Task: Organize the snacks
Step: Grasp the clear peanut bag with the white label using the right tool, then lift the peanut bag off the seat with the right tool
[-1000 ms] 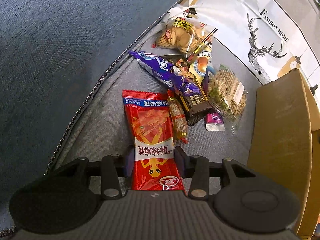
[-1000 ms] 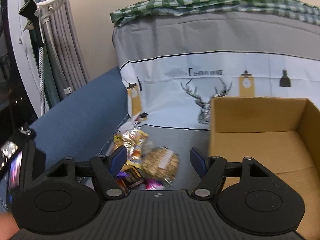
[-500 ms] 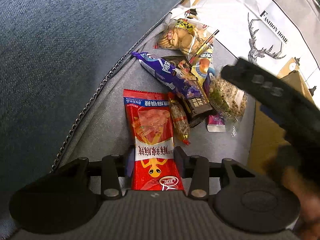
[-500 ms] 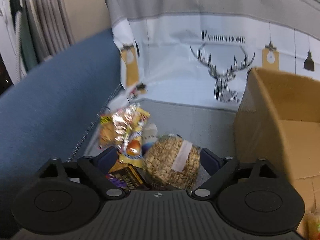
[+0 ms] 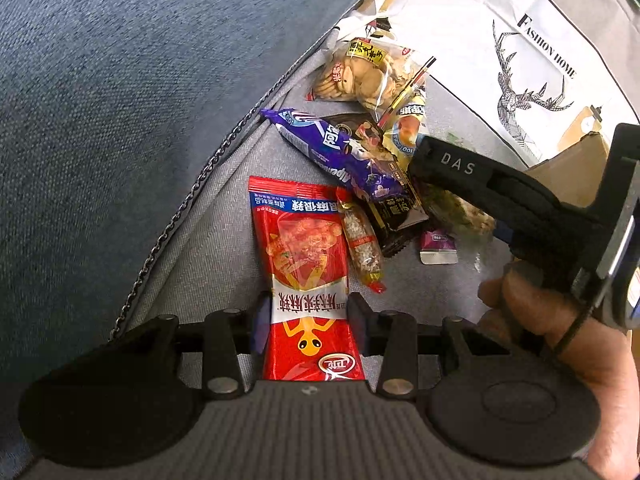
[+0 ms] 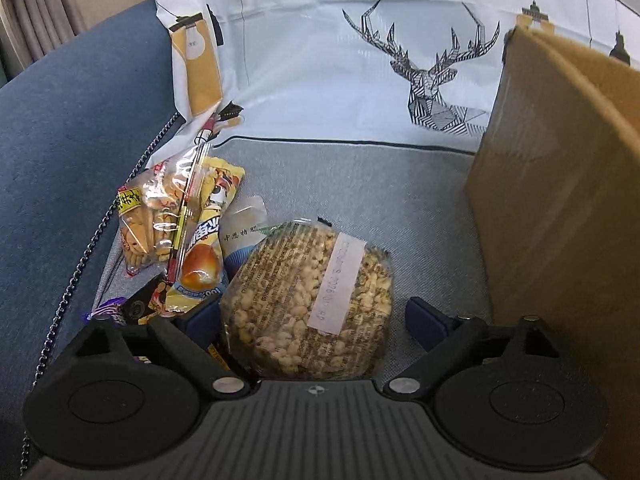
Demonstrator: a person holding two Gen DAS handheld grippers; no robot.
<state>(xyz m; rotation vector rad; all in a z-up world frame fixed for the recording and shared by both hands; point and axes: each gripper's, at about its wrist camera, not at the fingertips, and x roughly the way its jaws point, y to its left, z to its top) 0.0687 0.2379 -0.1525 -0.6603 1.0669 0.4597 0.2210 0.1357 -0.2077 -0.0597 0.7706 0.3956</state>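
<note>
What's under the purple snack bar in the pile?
The purple snack bar lies across a dark brown chocolate packet, whose lower end sticks out. Whatever else is beneath them is covered.

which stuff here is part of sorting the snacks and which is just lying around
Part of the job:
- red flat snack packet
- round clear-wrapped puffed grain cake
- purple candy wrapper
- clear bag of biscuits
- brown cardboard box

Just lying about:
- white deer-print cloth
- blue fabric cushion
</note>
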